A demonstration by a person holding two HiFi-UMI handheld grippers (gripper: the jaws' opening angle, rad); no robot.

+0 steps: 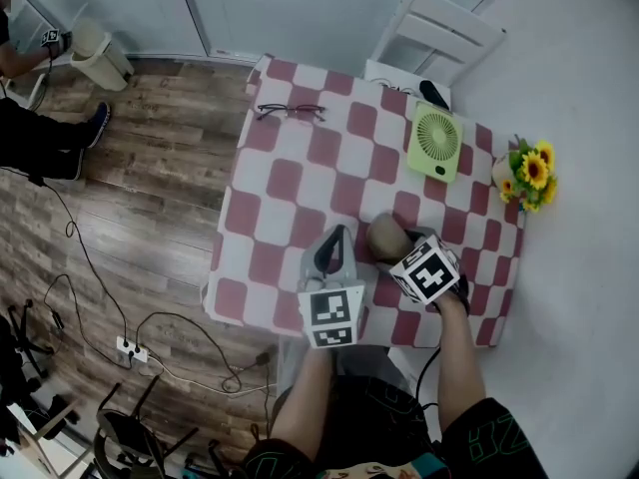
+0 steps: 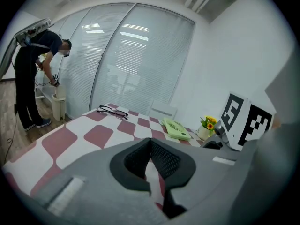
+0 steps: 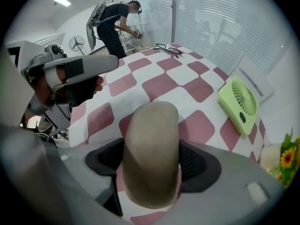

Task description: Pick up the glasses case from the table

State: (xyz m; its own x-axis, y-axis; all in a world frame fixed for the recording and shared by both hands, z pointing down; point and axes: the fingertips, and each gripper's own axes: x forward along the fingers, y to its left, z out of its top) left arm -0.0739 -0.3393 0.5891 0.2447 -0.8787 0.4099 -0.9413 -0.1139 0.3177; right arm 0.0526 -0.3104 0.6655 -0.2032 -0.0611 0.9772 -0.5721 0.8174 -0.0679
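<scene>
A tan oval glasses case (image 1: 384, 236) lies on the red-and-white checked table (image 1: 290, 183), near its front edge. My right gripper (image 1: 391, 245) points steeply down over it. In the right gripper view the case (image 3: 151, 149) lies between the two black pads (image 3: 105, 156), which stand wide on either side of it; I see no squeeze on the case. My left gripper (image 1: 332, 238) hovers just left of the case, low over the cloth. Its jaws meet at the tip (image 2: 150, 142) and hold nothing.
Dark-rimmed glasses (image 1: 290, 111) lie at the table's far left. At the far right are a green desk fan (image 1: 435, 140) lying flat and a small pot of yellow flowers (image 1: 529, 173). A white chair (image 1: 434, 28) stands behind. A person (image 1: 40, 118) bends over a bin (image 1: 100, 53); cables (image 1: 130, 347) cross the floor.
</scene>
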